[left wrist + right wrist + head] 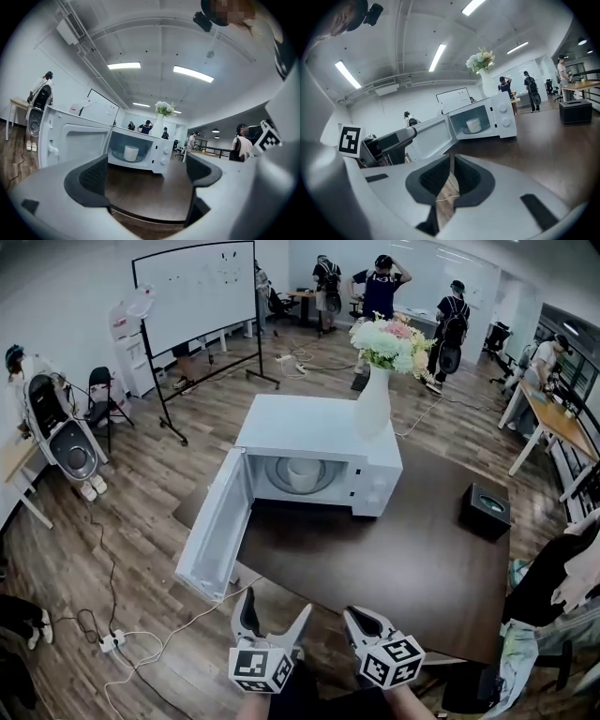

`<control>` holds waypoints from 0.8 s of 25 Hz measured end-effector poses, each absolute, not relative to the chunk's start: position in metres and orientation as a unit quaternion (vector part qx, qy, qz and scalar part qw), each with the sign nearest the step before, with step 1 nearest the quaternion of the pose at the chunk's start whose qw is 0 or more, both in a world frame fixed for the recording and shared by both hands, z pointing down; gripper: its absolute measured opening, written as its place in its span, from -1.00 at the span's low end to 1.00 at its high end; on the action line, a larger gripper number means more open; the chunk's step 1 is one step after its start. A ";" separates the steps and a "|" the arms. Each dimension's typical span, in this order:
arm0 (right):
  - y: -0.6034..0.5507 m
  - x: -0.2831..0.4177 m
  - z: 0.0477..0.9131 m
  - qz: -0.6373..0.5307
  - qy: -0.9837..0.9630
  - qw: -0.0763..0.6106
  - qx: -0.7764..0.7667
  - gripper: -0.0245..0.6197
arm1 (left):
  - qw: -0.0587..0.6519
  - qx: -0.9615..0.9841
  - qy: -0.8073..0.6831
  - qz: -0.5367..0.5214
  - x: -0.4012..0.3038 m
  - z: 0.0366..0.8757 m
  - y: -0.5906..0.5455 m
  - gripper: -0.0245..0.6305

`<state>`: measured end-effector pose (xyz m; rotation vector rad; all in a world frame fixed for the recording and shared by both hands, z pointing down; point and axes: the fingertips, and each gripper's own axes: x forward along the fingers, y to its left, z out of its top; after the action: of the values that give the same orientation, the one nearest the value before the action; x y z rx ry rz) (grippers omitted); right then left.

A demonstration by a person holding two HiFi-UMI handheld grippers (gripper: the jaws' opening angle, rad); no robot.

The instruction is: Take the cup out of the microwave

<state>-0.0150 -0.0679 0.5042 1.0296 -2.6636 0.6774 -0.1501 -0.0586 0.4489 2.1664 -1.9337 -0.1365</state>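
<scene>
A white microwave [319,432] stands on the dark table [375,568] with its door [214,531] swung wide to the left. Inside, on the turntable, sits a white cup [301,473], also seen as the cup [131,153] and the cup [474,124] in the gripper views. My left gripper [272,620] hangs at the table's near edge, jaws wide apart and empty. Beside it my right gripper [361,622] has its jaws pressed together on nothing. Both are well short of the microwave.
A white vase of flowers [377,390] stands on top of the microwave. A small black box [486,507] sits at the table's right. A whiteboard [192,296], chairs, floor cables [112,638] and several people surround the table.
</scene>
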 end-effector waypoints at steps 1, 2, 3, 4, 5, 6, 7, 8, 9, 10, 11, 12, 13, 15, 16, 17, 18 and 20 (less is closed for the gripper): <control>-0.079 -0.019 0.503 0.229 -0.901 0.100 0.354 -0.93 | 0.117 0.744 -0.656 -0.046 -0.154 0.449 -0.069 0.59; -0.089 -0.024 0.503 0.230 -0.899 0.097 0.359 -0.94 | 0.116 0.749 -0.651 -0.044 -0.158 0.449 -0.079 0.59; -0.097 -0.028 0.503 0.232 -0.897 0.094 0.365 -0.93 | 0.116 0.753 -0.646 -0.043 -0.162 0.449 -0.088 0.59; -0.105 -0.031 0.503 0.233 -0.894 0.091 0.371 -0.93 | 0.116 0.757 -0.642 -0.042 -0.166 0.449 -0.096 0.59; -0.112 -0.034 0.503 0.235 -0.891 0.088 0.378 -0.93 | 0.116 0.761 -0.637 -0.042 -0.169 0.448 -0.104 0.59; -0.118 -0.037 0.503 0.236 -0.888 0.086 0.384 -0.93 | 0.116 0.765 -0.632 -0.041 -0.173 0.448 -0.111 0.59; -0.124 -0.040 0.504 0.238 -0.885 0.084 0.390 -0.93 | 0.117 0.768 -0.628 -0.041 -0.176 0.449 -0.118 0.59; -0.129 -0.042 0.505 0.239 -0.882 0.082 0.397 -0.93 | 0.117 0.772 -0.623 -0.040 -0.179 0.450 -0.125 0.59; -0.134 -0.044 0.506 0.241 -0.879 0.080 0.403 -0.93 | 0.117 0.776 -0.618 -0.038 -0.181 0.451 -0.131 0.59; -0.138 -0.046 0.508 0.243 -0.876 0.078 0.410 -0.93 | 0.118 0.780 -0.613 -0.037 -0.184 0.453 -0.137 0.59; -0.142 -0.048 0.510 0.245 -0.873 0.075 0.416 -0.93 | 0.118 0.784 -0.608 -0.036 -0.185 0.455 -0.142 0.59; -0.145 -0.050 0.511 0.246 -0.870 0.071 0.421 -0.93 | 0.118 0.788 -0.603 -0.036 -0.187 0.456 -0.146 0.59; -0.147 -0.052 0.513 0.247 -0.868 0.068 0.426 -0.93 | 0.117 0.792 -0.598 -0.036 -0.189 0.458 -0.150 0.59; -0.150 -0.057 0.513 0.245 -0.865 0.064 0.433 -0.93 | 0.117 0.798 -0.590 -0.036 -0.191 0.461 -0.156 0.59; -0.150 -0.058 0.512 0.244 -0.864 0.063 0.436 -0.93 | 0.117 0.801 -0.586 -0.035 -0.192 0.461 -0.159 0.59; -0.151 -0.059 0.510 0.244 -0.863 0.062 0.438 -0.93 | 0.118 0.804 -0.582 -0.034 -0.192 0.461 -0.162 0.59; -0.151 -0.059 0.508 0.243 -0.862 0.063 0.441 -0.93 | 0.119 0.806 -0.579 -0.034 -0.192 0.461 -0.164 0.59; -0.152 -0.056 0.506 0.243 -0.858 0.067 0.448 -0.93 | 0.122 0.810 -0.573 -0.032 -0.190 0.461 -0.168 0.59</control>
<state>-0.0556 -0.1516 0.5064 1.3502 -2.5864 0.7332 -0.1900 -0.1680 0.4614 2.3626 -1.6734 -0.0948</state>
